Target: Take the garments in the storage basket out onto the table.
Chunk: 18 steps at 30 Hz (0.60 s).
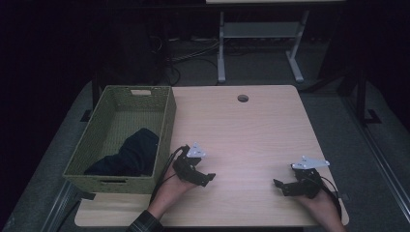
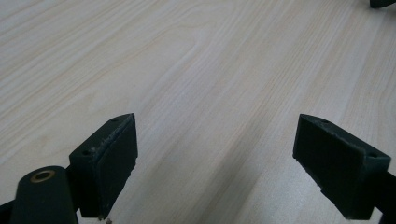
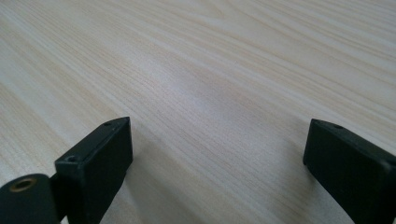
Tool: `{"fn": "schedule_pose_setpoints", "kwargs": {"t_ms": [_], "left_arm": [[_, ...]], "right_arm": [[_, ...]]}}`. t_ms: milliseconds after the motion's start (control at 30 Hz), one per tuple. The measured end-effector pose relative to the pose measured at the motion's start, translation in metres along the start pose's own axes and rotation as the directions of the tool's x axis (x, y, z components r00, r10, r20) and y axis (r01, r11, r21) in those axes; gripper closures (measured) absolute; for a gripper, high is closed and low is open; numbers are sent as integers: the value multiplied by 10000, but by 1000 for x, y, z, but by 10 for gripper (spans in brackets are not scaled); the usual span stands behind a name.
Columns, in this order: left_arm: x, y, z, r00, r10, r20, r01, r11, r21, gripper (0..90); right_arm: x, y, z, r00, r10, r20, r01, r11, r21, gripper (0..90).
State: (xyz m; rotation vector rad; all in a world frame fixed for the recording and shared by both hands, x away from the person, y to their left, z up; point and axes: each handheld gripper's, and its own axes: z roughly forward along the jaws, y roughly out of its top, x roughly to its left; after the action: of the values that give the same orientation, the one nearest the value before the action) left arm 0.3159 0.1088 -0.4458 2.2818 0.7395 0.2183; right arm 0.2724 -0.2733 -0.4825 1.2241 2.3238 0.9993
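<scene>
A green woven basket [image 1: 167, 126] stands at the table's left side with a dark blue cloth [image 1: 131, 152] lying inside it. My left gripper [image 1: 207, 178] rests low over the wood just right of the basket's near corner, pointing right. In the left gripper view the left gripper [image 2: 215, 163] is open, its jaws wide apart over bare wood. My right gripper [image 1: 279, 185] sits near the table's front right, pointing left. In the right gripper view the right gripper [image 3: 217, 168] is open too, with nothing between its jaws.
The light wooden table [image 1: 241, 135] has a round cable hole [image 1: 242, 98] near its far edge. Beyond the table stand a white desk frame [image 1: 261, 34] and loose cables [image 1: 191, 55] on the dark floor.
</scene>
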Motion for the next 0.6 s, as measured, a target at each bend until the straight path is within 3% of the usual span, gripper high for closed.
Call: {"fn": "schedule_pose_setpoints", "kwargs": {"t_ms": [600], "left_arm": [[1,11,-12,9999,85,141,-84,9999,-101,136]], "right_arm": [[0,0,0,10000,-1,-2,1,10000,1,77]]}}
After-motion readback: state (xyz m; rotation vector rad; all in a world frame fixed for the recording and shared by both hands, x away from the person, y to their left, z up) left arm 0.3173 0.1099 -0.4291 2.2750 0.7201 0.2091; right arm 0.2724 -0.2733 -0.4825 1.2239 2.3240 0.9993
